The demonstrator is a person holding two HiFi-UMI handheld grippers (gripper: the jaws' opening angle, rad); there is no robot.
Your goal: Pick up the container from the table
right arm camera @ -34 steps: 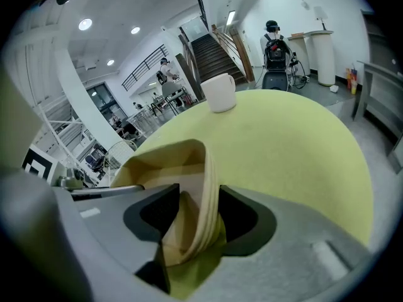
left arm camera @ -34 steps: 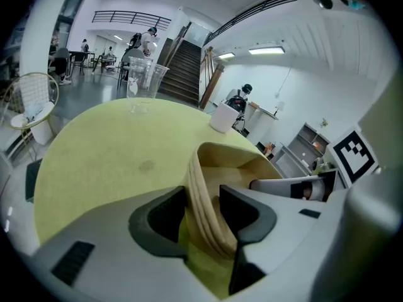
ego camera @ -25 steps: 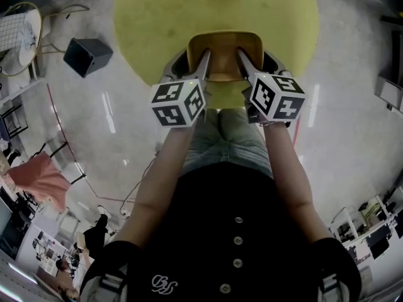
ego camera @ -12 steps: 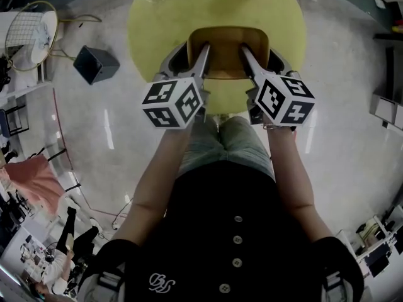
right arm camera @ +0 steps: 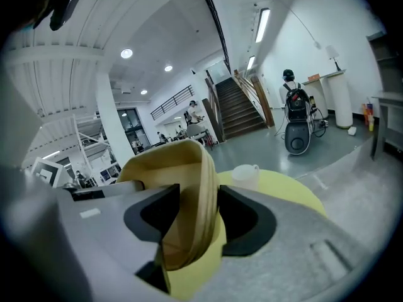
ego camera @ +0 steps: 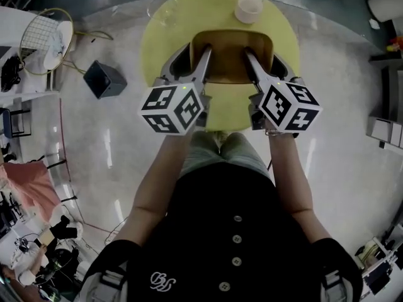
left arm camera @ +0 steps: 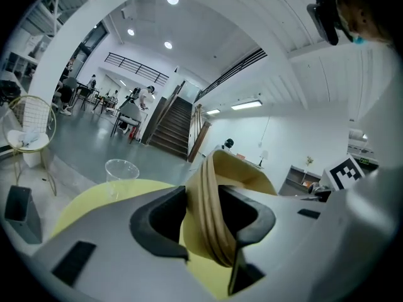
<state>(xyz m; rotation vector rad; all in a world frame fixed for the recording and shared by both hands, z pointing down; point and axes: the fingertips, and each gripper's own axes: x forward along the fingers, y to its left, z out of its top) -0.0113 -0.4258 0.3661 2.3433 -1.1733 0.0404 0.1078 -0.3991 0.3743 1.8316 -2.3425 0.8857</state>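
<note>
A shallow tan wooden container (ego camera: 230, 55) hangs above the round yellow table (ego camera: 182, 24), carried between both grippers. My left gripper (ego camera: 192, 60) is shut on its left rim. In the left gripper view the layered wooden rim (left arm camera: 242, 172) runs straight between the dark pads (left arm camera: 165, 214) of the left gripper (left arm camera: 211, 214). My right gripper (ego camera: 258, 61) is shut on the opposite rim. The right gripper view shows the same edge (right arm camera: 170, 168) pinched in the right gripper (right arm camera: 198, 222). The container's underside is hidden.
A white cup (ego camera: 248, 8) stands on the far side of the table, also in the right gripper view as a white cup (right arm camera: 244, 173). A clear plastic cup (left arm camera: 121, 172) stands at the table's left. On the floor sit a black box (ego camera: 104, 78) and a wire chair (ego camera: 44, 36).
Both grippers have risen together with the container between them. The table looks smaller and farther below, and the white cup has come into view.
</note>
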